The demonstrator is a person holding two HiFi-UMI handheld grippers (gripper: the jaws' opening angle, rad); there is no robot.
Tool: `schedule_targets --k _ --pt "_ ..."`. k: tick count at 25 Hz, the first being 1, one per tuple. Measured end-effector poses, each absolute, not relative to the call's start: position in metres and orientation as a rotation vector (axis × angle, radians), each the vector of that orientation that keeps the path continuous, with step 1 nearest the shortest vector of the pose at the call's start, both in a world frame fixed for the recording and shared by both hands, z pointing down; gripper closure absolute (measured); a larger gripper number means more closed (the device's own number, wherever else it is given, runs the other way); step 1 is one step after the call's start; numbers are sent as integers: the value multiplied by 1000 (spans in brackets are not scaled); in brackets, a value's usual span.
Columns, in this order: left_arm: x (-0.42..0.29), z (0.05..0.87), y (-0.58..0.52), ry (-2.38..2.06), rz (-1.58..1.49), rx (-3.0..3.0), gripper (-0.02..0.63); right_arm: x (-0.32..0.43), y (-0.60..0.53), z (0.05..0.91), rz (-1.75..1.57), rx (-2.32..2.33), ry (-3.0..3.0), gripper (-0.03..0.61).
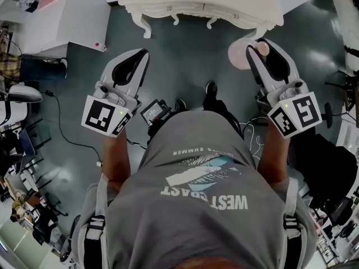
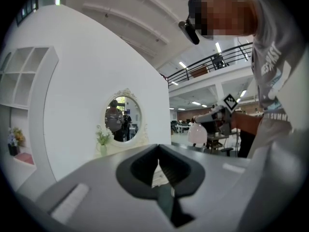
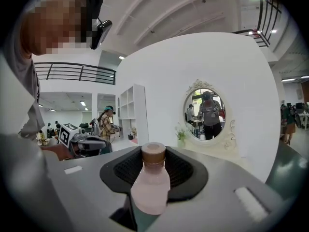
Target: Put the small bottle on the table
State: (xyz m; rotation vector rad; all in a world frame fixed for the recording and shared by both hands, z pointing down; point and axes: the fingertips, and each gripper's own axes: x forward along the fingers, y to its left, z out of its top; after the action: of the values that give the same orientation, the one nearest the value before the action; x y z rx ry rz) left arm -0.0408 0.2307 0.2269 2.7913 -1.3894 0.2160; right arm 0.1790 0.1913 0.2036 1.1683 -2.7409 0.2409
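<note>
**Small bottle held upright, not yet on the worktop**

One small bottle [image 3: 150, 185] stands with its long axis near upright. Its brown round cap [image 3: 153, 153] is on top and its smooth pale pink body is below. The right hand-held gripper [image 1: 263, 46] holds it, jaws partly apart, with ribbed black pads [image 3: 181, 170] pressing both sides. The bottle hangs over the dark floor [image 1: 185, 60], near the one white worktop [image 1: 168, 7] with curved legs. The left hand-held gripper [image 1: 137, 58], the second of two, has its jaws together and empty.
</note>
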Motion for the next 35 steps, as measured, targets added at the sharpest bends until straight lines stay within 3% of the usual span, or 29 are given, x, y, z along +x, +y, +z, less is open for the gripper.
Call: schedule_targets --k 35 --pt "39 220 111 -1750 282 2577 611 238 17 210 230 758 -2876 431"
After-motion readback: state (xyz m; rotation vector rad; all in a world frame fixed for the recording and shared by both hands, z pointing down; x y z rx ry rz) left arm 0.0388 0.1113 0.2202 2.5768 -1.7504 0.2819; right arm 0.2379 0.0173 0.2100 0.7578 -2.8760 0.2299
